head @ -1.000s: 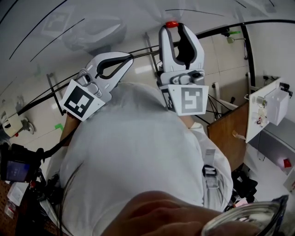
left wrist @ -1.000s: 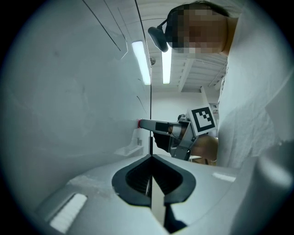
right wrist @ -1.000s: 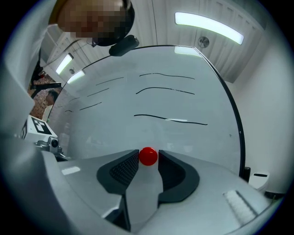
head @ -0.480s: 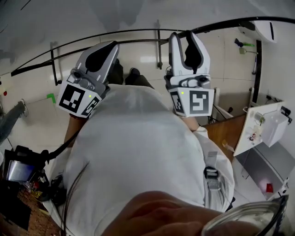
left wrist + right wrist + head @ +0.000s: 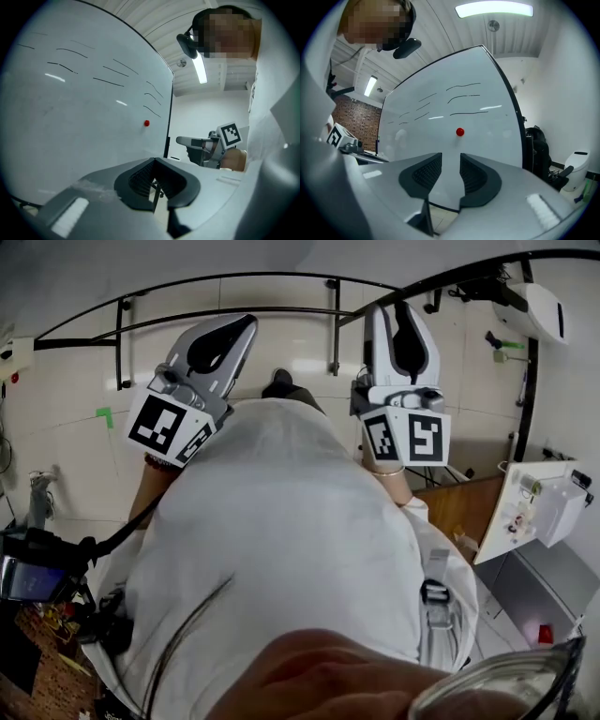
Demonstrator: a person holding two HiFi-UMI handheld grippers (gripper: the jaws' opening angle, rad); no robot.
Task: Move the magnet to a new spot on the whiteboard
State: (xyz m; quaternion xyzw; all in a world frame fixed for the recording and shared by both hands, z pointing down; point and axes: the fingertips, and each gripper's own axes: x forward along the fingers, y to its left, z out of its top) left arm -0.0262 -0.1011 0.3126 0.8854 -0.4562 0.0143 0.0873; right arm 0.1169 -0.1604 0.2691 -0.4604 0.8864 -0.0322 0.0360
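Observation:
The small red magnet [image 5: 460, 132] sticks to the whiteboard [image 5: 487, 84], below some black pen lines. It sits some way ahead of my right gripper [image 5: 451, 161], just above the gap between the jaws. Those jaws stand open with nothing between them. In the left gripper view the magnet [image 5: 146, 123] shows near the whiteboard's [image 5: 70, 103] right edge, well ahead of my left gripper [image 5: 157, 180]. Its jaws are shut and hold nothing. In the head view both the left gripper [image 5: 246, 326] and the right gripper [image 5: 405, 320] are raised before my chest; the magnet is out of that view.
The board's black stand frame [image 5: 225, 282] runs over the tiled floor [image 5: 75, 456]. A wooden panel [image 5: 464, 507] and a white box [image 5: 553, 502] stand at the right. A black bag [image 5: 536, 145] lies right of the board; a brick wall [image 5: 351, 122] is left of it.
The head view has swung down from the whiteboard to the floor and stand. The magnet seen by the right gripper's tips a second ago has left that view. Both grippers stay raised.

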